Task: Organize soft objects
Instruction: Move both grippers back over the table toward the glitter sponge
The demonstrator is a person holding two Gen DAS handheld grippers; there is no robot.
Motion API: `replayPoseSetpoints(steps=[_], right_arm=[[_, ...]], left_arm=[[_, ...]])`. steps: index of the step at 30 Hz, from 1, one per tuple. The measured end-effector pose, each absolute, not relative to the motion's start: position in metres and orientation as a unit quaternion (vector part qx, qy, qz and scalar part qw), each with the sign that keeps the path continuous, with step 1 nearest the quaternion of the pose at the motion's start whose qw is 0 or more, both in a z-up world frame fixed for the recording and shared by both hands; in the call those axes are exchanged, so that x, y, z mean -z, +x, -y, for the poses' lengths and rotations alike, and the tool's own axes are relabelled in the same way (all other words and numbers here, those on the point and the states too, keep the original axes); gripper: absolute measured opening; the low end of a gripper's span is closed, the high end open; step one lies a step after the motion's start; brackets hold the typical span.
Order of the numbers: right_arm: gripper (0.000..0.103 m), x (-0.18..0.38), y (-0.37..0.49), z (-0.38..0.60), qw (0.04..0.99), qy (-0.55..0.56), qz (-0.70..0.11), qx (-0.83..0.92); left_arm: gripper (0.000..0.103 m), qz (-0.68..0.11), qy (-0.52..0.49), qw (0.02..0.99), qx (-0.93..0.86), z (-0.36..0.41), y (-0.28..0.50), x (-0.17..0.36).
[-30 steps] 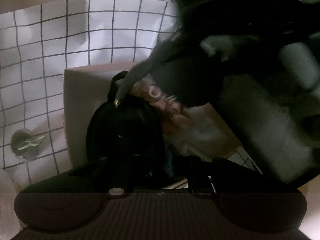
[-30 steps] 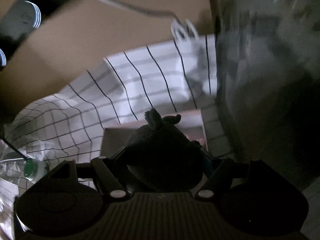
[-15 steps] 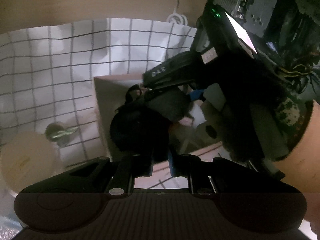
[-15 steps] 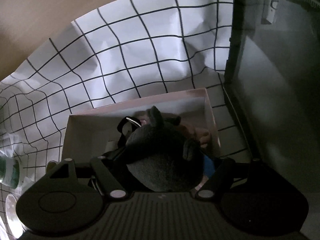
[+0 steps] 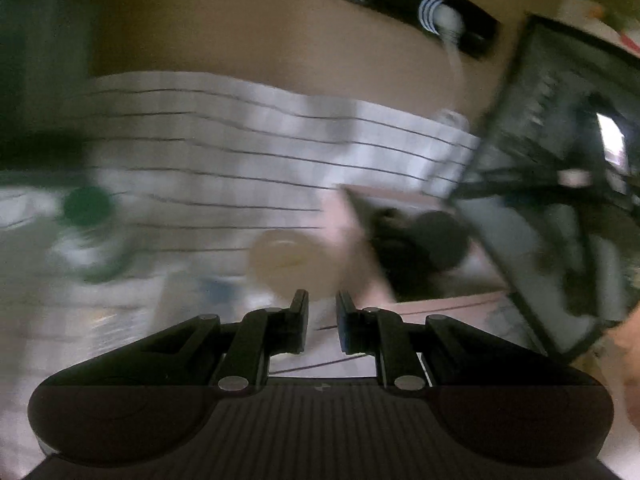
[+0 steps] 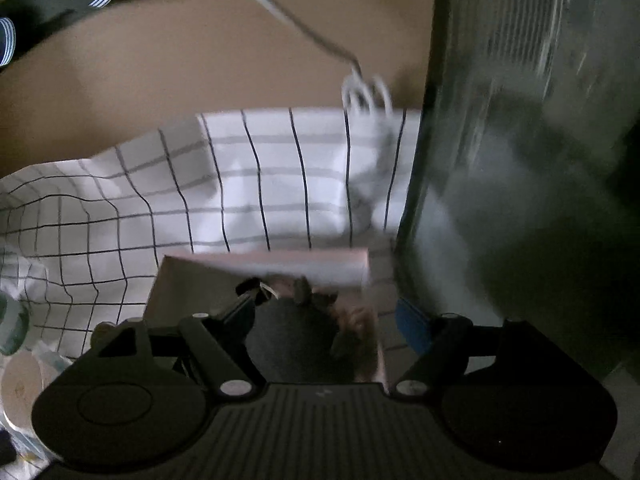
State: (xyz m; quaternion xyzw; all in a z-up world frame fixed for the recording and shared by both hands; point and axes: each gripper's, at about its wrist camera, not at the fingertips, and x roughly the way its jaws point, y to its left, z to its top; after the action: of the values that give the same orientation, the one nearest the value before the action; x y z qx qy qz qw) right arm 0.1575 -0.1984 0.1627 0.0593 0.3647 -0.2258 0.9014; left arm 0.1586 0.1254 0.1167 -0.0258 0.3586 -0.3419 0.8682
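Both hand-held grippers appear here, and the pink box (image 6: 264,268) serves as the landmark for everything else. Directly over the near part of that box hangs the right hand-held gripper (image 6: 324,316), its jaws spread wide with the dark plush toy (image 6: 296,340) sitting between them down in the box; the pads look clear of the plush on both sides, so it reads as released rather than grasped, which fits a toy that has been set among the other soft things, one pinkish item (image 6: 356,320) lying against it. The left hand-held gripper (image 5: 322,316) is off to the left of the box, its fingers nearly closed with nothing between them, and its view is smeared by motion. In that view the box (image 5: 400,196) and the same dark toy (image 5: 424,248) lie to the right, apart from the fingers. Left of the box on the checked cloth (image 6: 280,184) covering the surface sit a pale round lid (image 5: 288,260) and a green-capped bottle (image 5: 86,208), neither soft, so they are probably left out on purpose. A dark glass-sided case (image 6: 520,160) stands just right of the box, leaving the right hand little room on that side.
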Motion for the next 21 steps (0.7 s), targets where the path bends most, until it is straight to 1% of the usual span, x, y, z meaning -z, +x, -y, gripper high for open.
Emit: replayPoseSetpoints(steps=[4,7,10,12,15,18,21], right_arm=[[0.078,-0.174,0.135,0.167,0.919,0.039,-0.346,0.184],[0.078,-0.171,0.117,0.141,0.929,0.042,-0.335,0.151],[0.078,-0.166,0.099,0.114,0.937,0.053,-0.324,0.117],[0.078,-0.161,0.095,0.096,0.935,0.057,-0.340,0.082],[0.078,-0.151,0.093,0.066,0.930,0.049,-0.363,0.045],[0.078,-0.129,0.097,0.030,0.915,0.026,-0.403,0.003],[0.078,-0.106,0.106,-0.007,0.906,-0.007,-0.423,-0.012]], left_arm=[[0.017,-0.370,-0.057,0.888,0.267,-0.183,0.169,-0.103],[0.017,-0.401,-0.076,0.895,0.177,-0.219,0.182,-0.089],[0.017,-0.412,-0.133,0.892,0.132,-0.256,0.190,-0.081],[0.016,-0.416,-0.156,0.887,0.125,-0.273,0.192,-0.076],[0.017,-0.424,-0.162,0.880,0.138,-0.284,0.191,-0.067],[0.017,-0.441,-0.163,0.865,0.172,-0.284,0.191,-0.055],[0.017,-0.452,-0.159,0.852,0.211,-0.283,0.188,-0.044]])
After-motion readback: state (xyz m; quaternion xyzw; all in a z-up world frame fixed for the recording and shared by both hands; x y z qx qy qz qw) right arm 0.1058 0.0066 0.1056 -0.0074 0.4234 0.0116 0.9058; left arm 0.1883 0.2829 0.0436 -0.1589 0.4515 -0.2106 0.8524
